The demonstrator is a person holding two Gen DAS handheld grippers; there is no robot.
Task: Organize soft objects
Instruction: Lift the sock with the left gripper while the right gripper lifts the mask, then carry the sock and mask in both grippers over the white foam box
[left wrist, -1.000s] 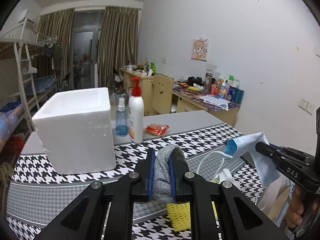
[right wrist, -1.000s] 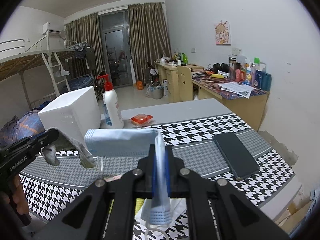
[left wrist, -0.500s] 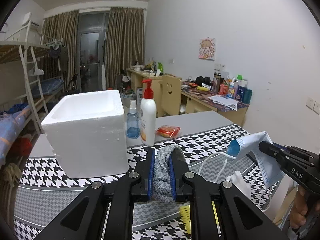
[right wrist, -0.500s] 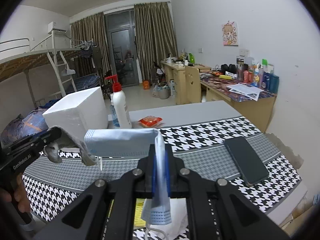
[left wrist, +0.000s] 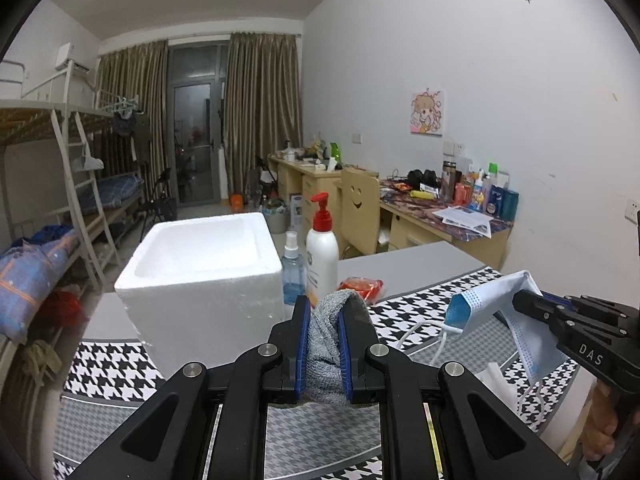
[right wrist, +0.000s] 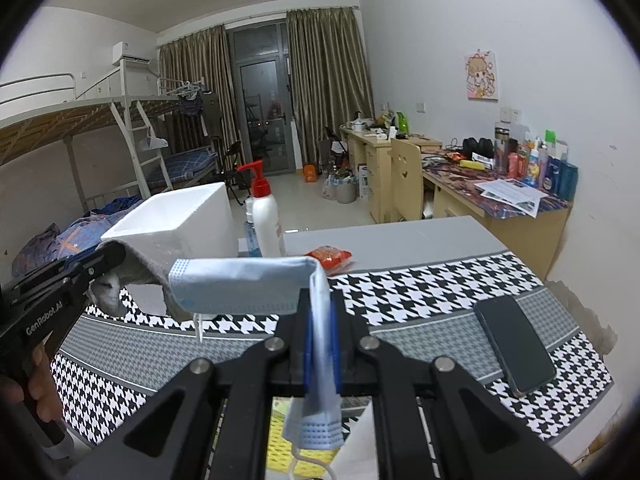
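My left gripper is clamped on the grey sock and my right gripper on the blue face mask, both now carried nearer the foam box at the desk's far left corner.

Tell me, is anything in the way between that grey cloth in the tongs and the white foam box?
Nothing visible. The left tongs grip the grey cloth just in front of the open foam box, with only patterned table between. The bottles stand beside the box, off the path.
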